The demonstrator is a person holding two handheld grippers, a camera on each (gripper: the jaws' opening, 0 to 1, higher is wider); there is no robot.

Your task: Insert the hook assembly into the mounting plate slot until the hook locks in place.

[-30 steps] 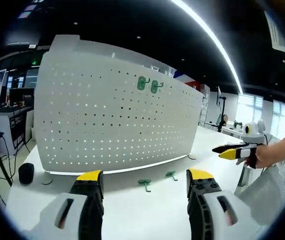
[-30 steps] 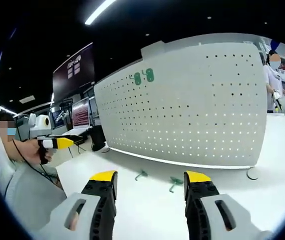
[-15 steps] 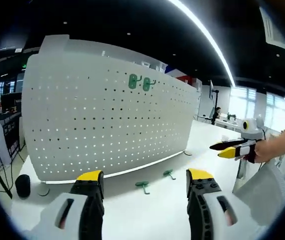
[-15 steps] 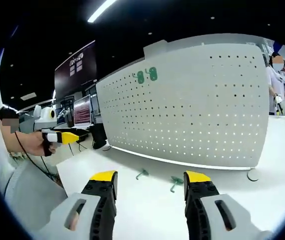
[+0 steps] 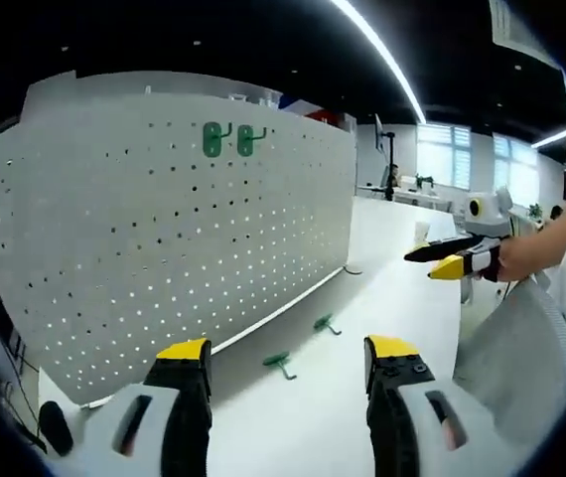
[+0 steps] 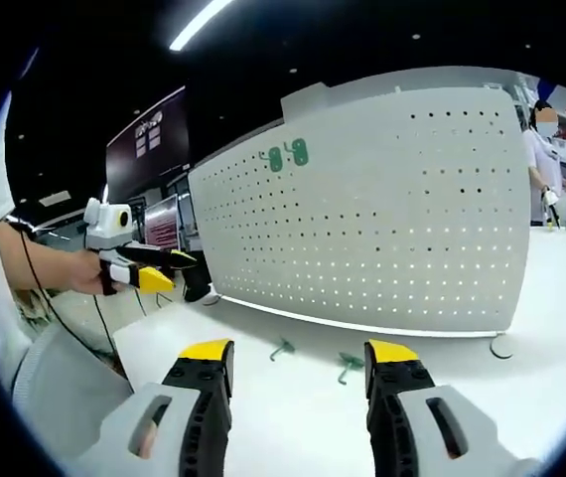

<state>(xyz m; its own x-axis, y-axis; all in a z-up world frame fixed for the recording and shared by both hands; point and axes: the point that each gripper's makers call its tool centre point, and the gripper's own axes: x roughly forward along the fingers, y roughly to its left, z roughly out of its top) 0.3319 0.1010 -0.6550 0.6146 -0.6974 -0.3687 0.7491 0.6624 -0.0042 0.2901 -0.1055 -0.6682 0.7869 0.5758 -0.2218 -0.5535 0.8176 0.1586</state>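
Observation:
A white pegboard plate (image 5: 164,238) (image 6: 392,219) stands upright on the white table (image 5: 402,308). Two green hooks (image 5: 229,139) (image 6: 286,155) hang side by side near its top. Two loose green hooks lie on the table before the board, one nearer (image 5: 278,362) (image 6: 348,365) and one farther along (image 5: 325,323) (image 6: 281,348). My left gripper (image 5: 286,349) is open and empty, back from the loose hooks; it also appears as the left gripper (image 6: 154,273) in a hand. My right gripper (image 6: 299,351) is open and empty; the right gripper (image 5: 452,258) is held in the air off to the side.
A black round foot (image 6: 501,346) lies at the board's end. A dark round object (image 5: 55,427) sits beside the other end. Screens (image 6: 159,224) stand behind the table, and a person (image 6: 544,149) stands far beyond the board. A grey sleeve (image 5: 506,348) fills the side.
The left gripper has swung around toward the board, so its view has shifted and the board looks closer. In the right gripper view it has moved in from the left. The hooks lie unmoved.

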